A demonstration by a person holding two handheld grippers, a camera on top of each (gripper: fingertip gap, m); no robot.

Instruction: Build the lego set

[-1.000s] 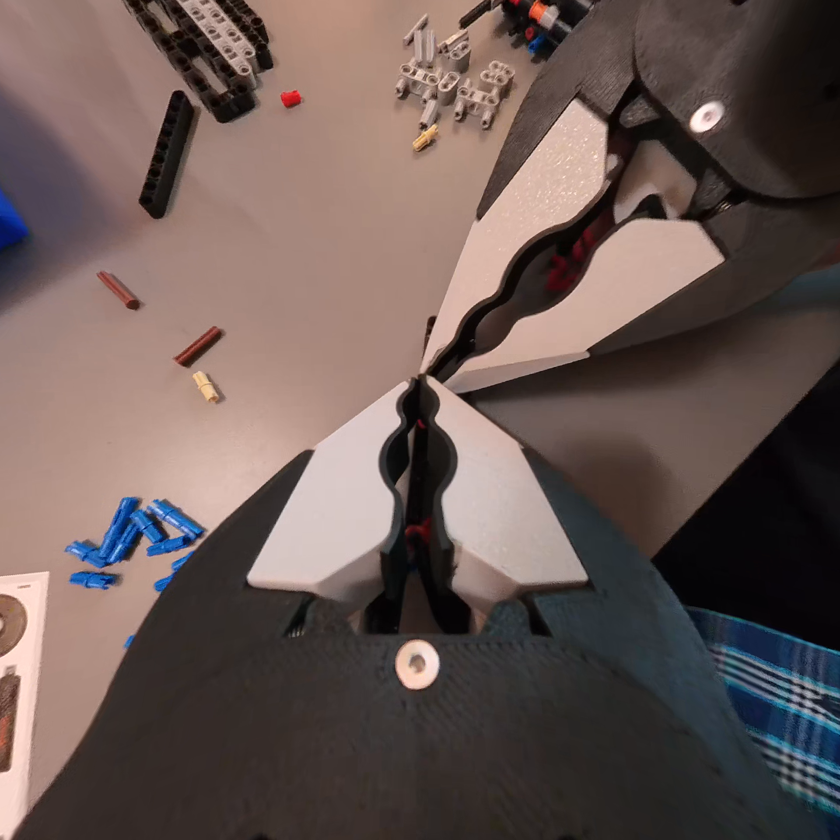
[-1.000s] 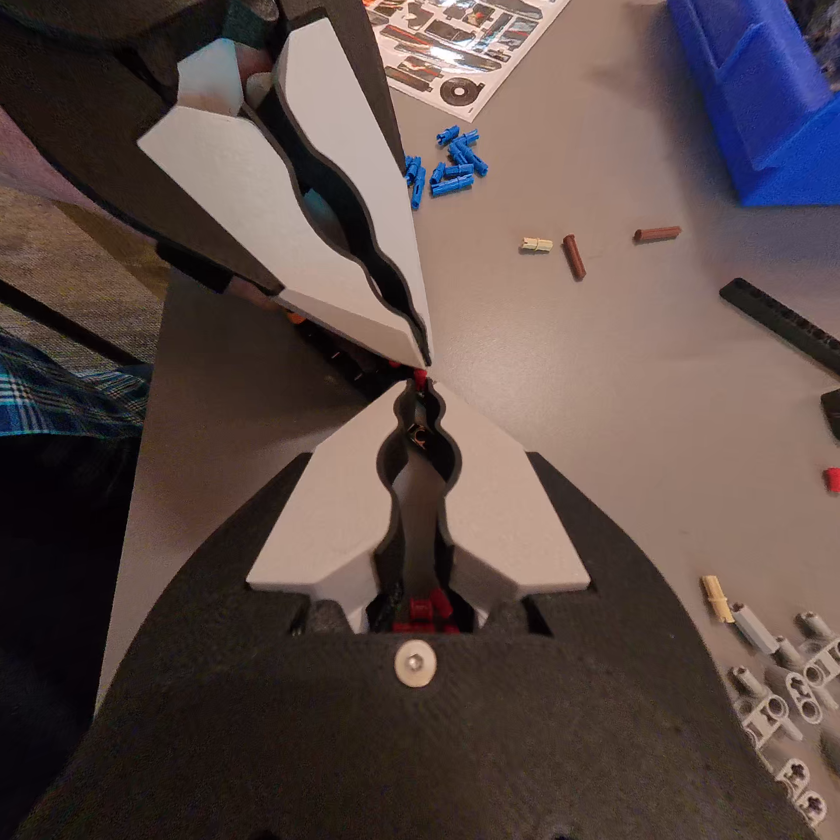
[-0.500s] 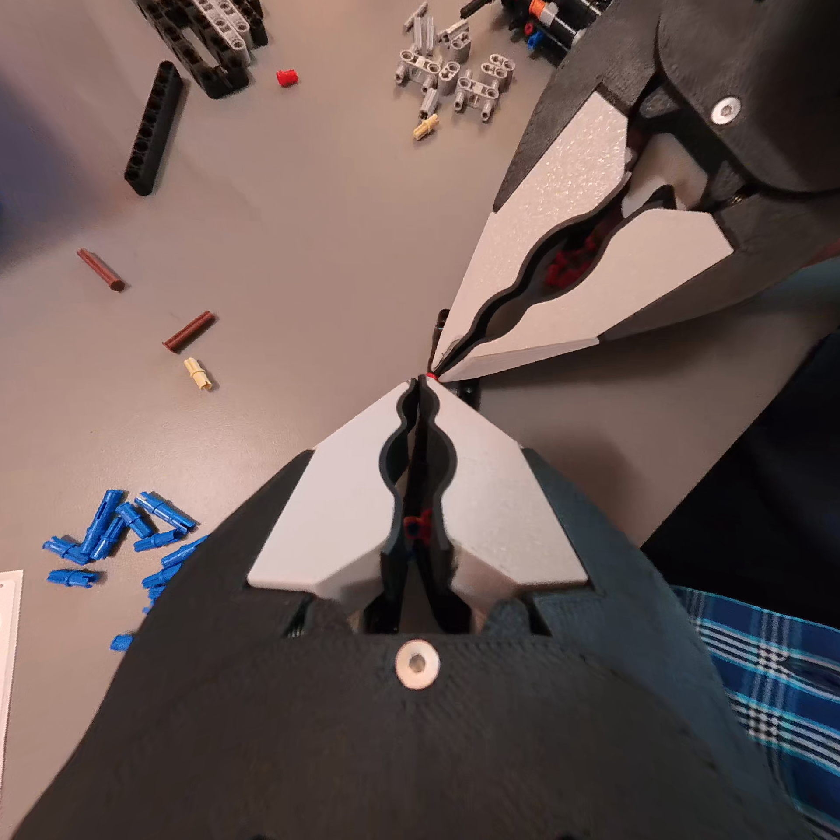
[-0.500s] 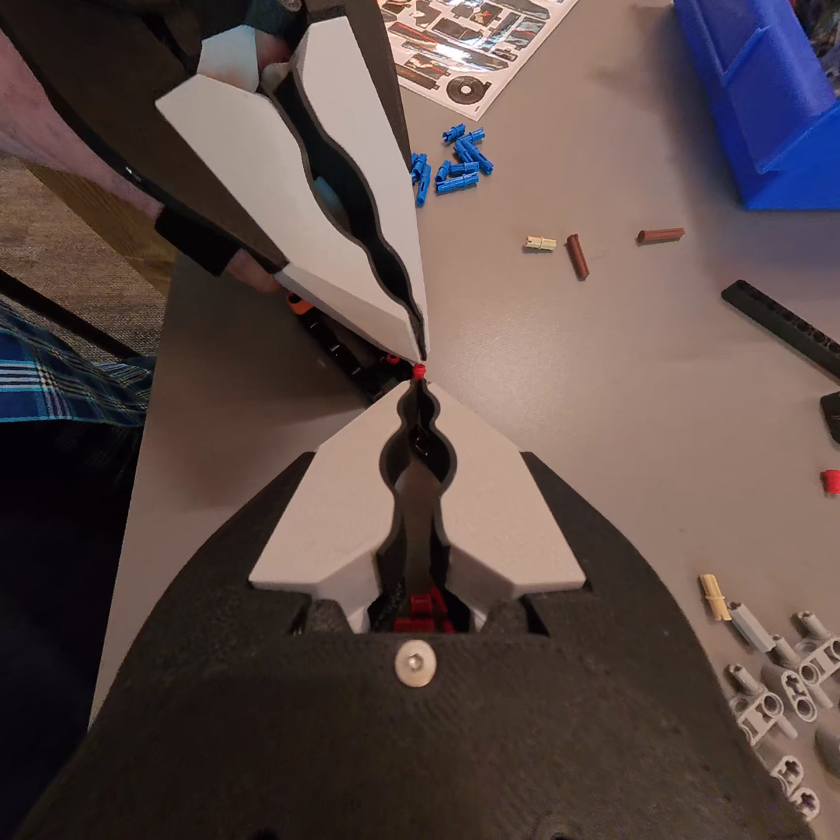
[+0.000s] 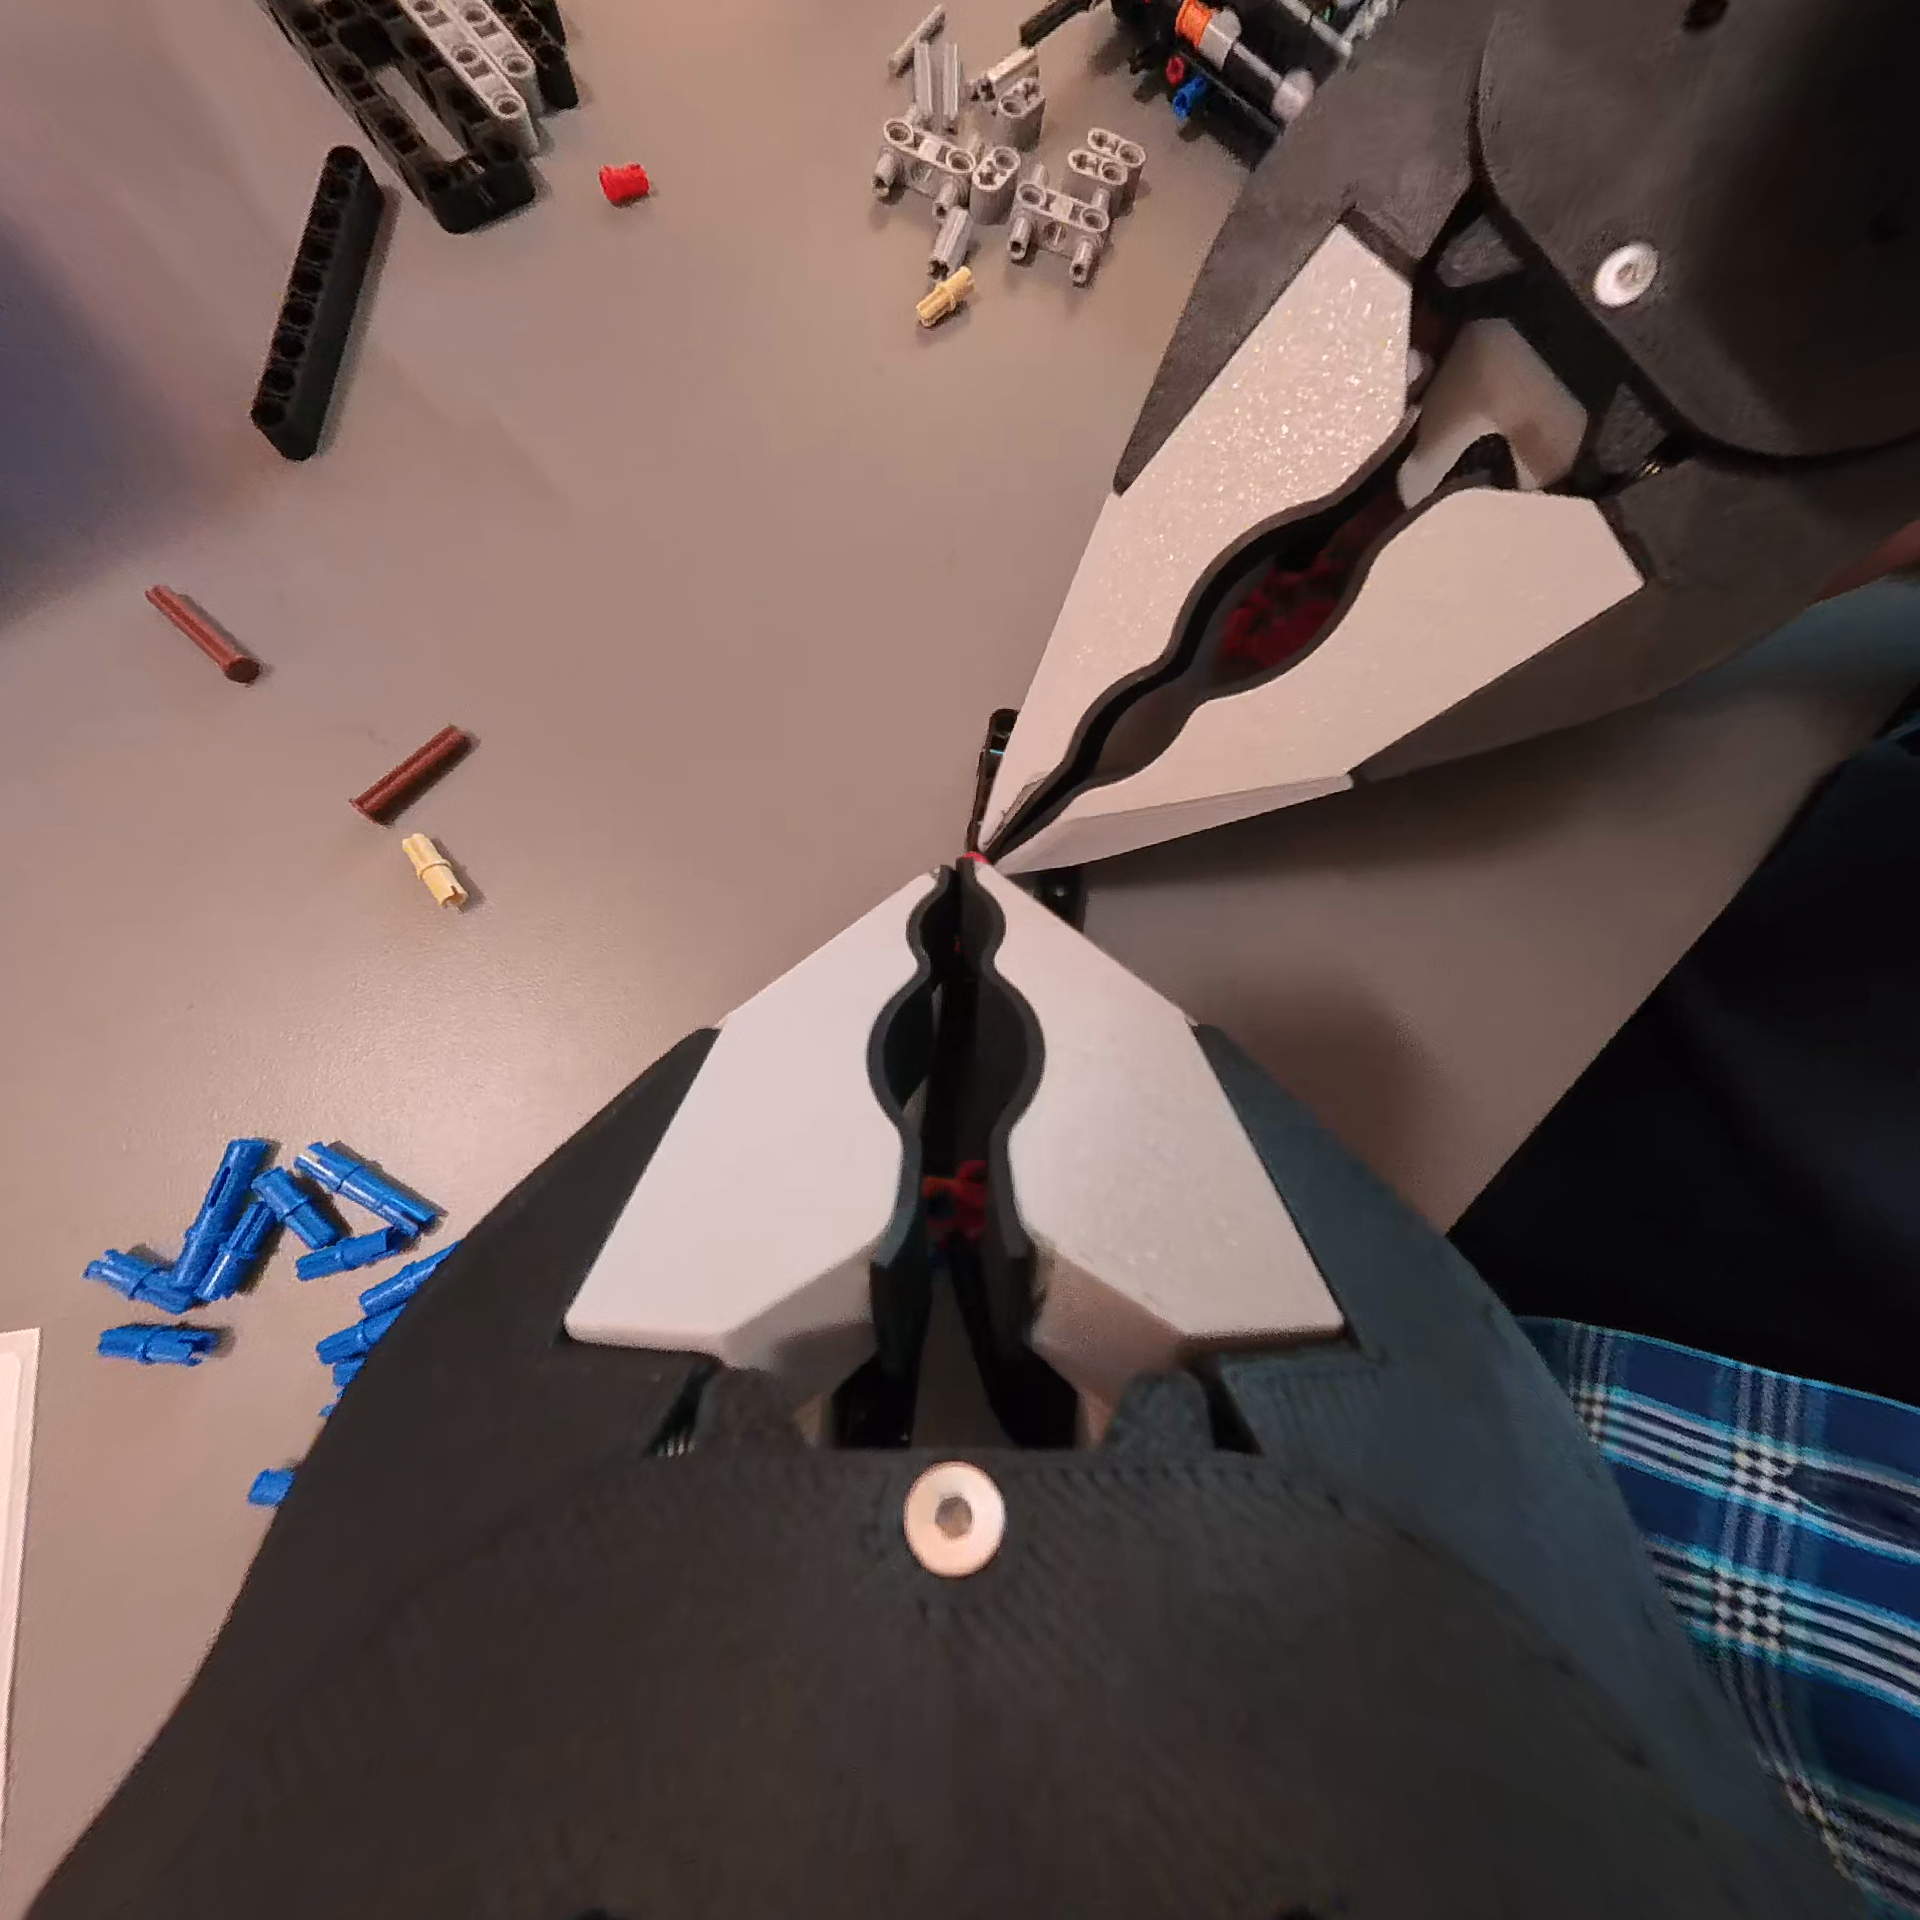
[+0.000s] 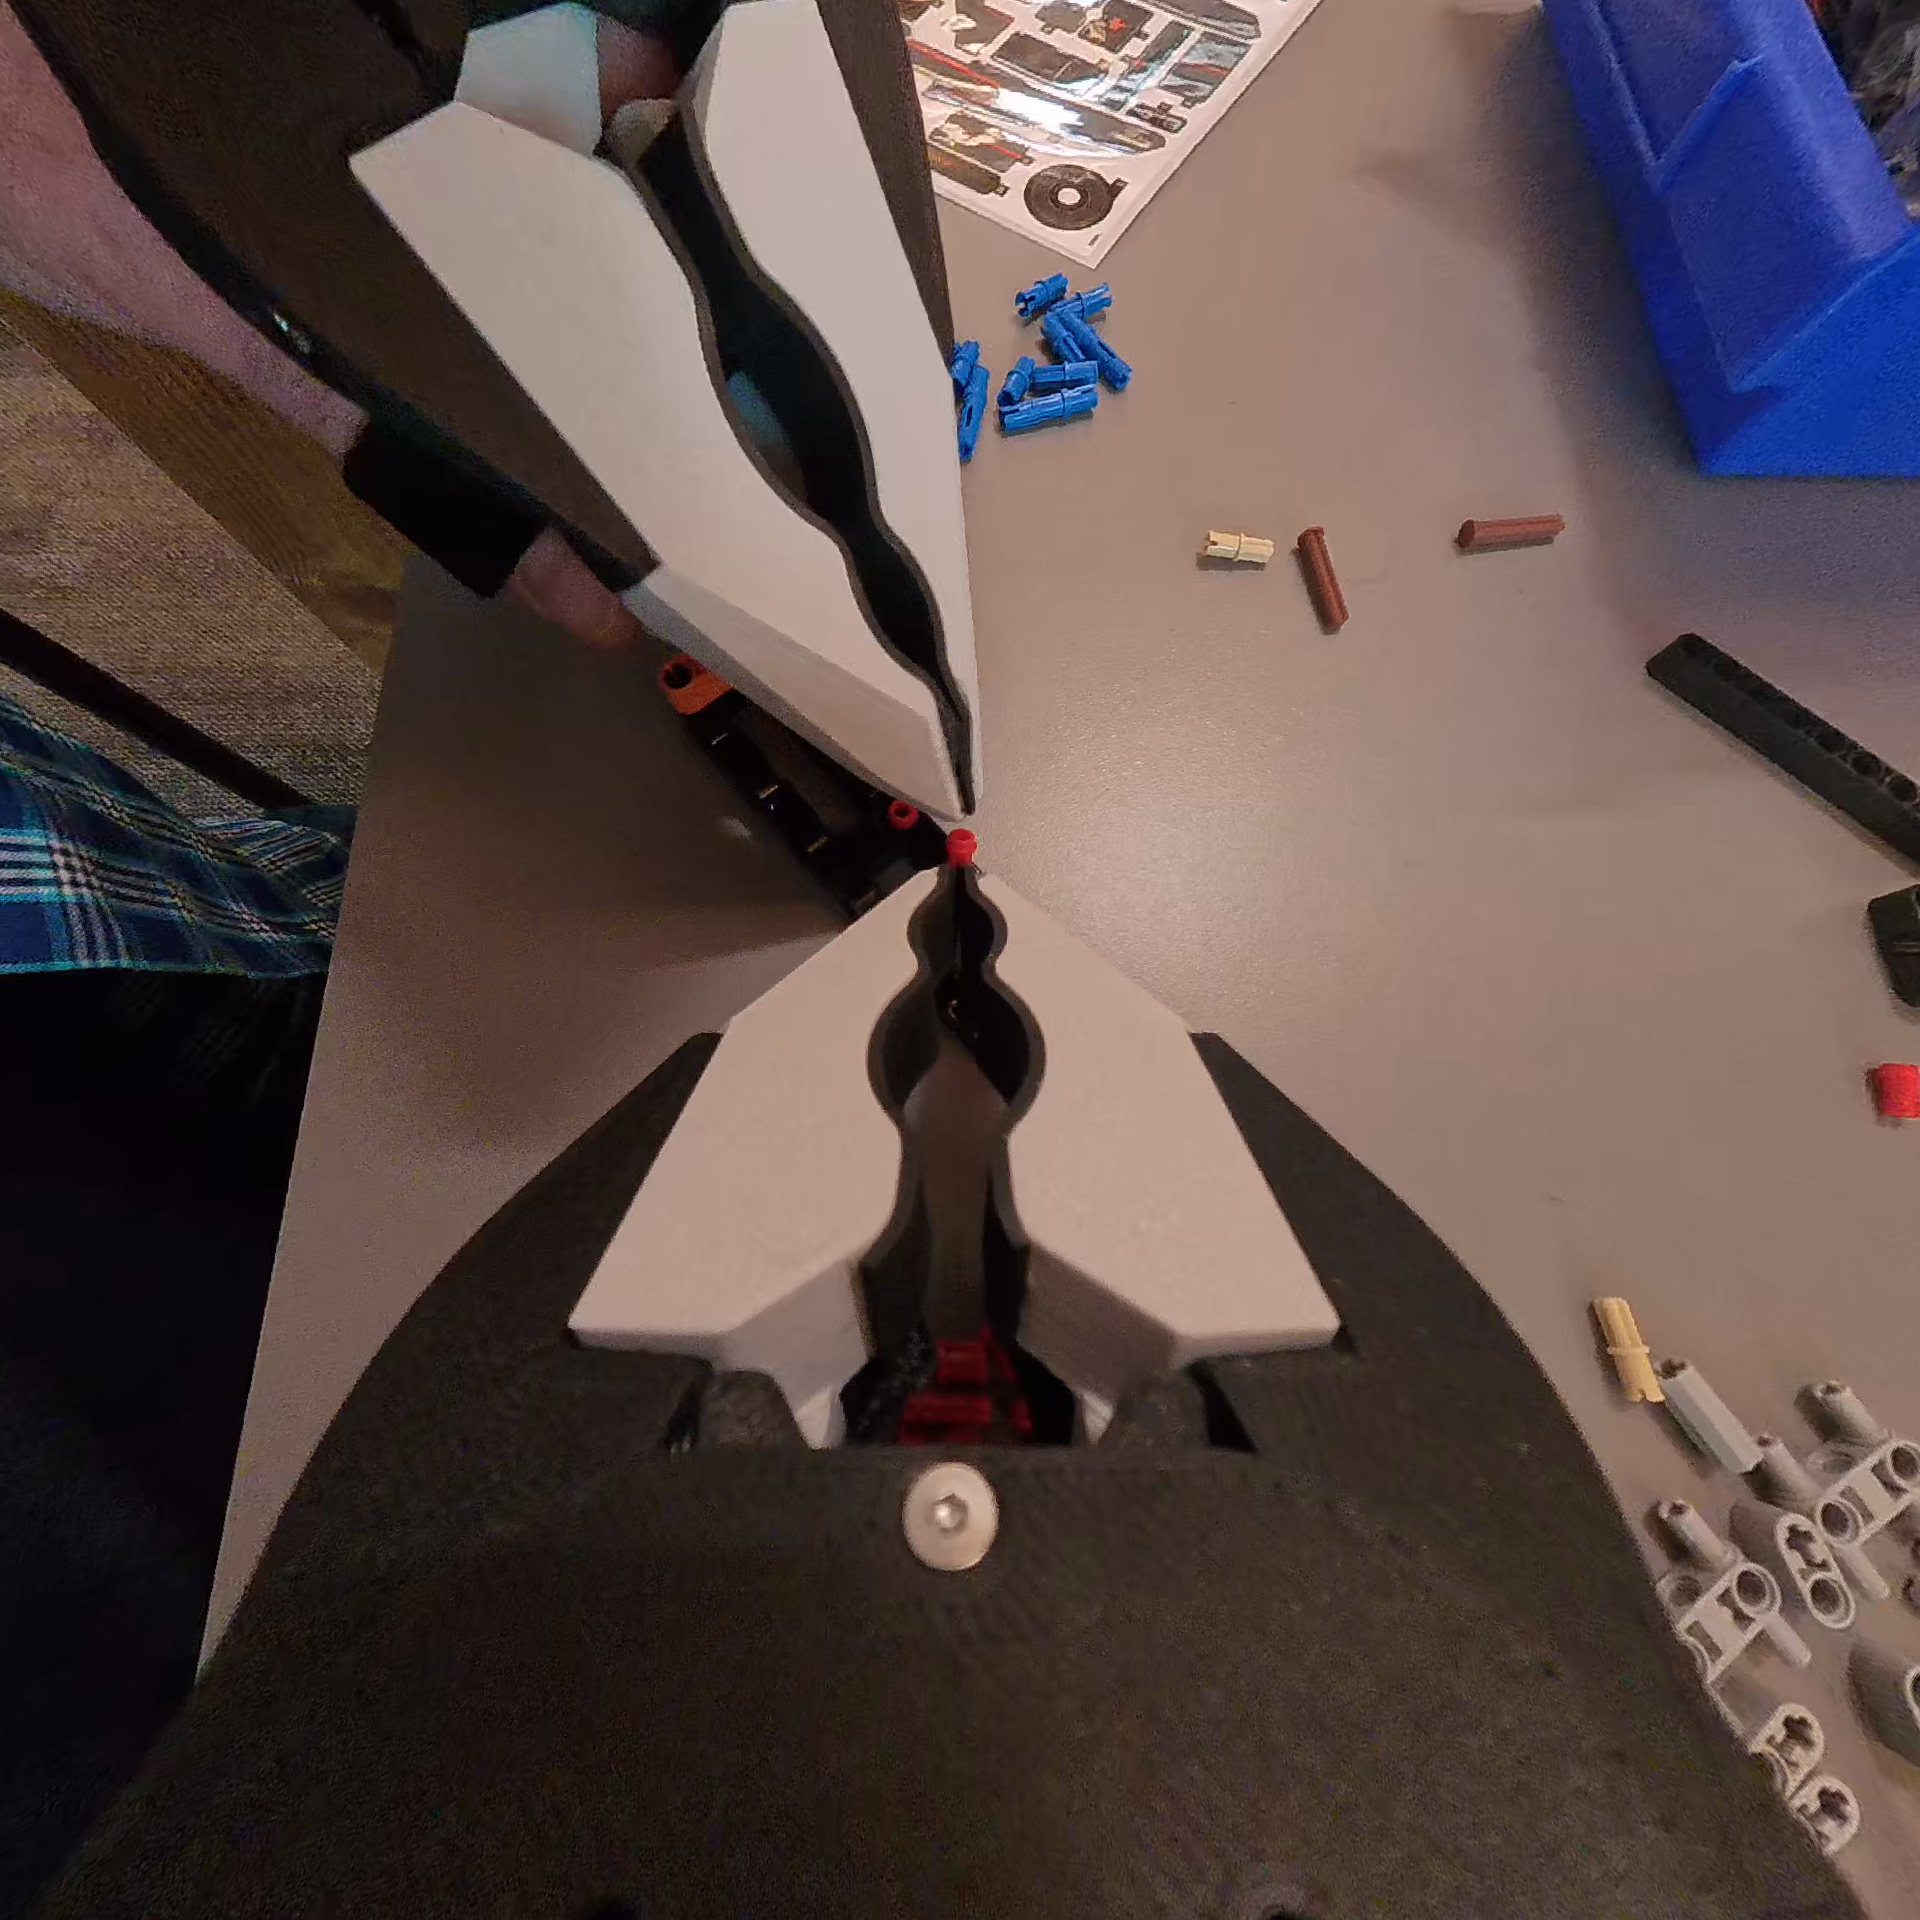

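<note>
the right gripper (image 6: pixel 958 878) is closed on a small red pin (image 6: pixel 959 847). the left gripper (image 5: pixel 951 881) is clamped on a black beam (image 6: pixel 800 800), tips nearly touching.

Pin pile (image 5: pixel 260 1242): on the table (image 5: pixel 675 540), left of the left gripper (image 5: pixel 954 878)
Beam (image 5: pixel 317 301): far left, beside the frame (image 5: pixel 436 94)
Connector cluster (image 5: pixel 1003 182): behind, near the right gripper (image 5: pixel 992 836)

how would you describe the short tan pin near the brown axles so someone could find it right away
Start at the heap of blue pins on the grey table, then go on to the two brown axles beyond it. The tan pin lies just beside the nearer axle, shorter, stubbier and paler. A second tan pin sits far off by the grey connectors.
</note>
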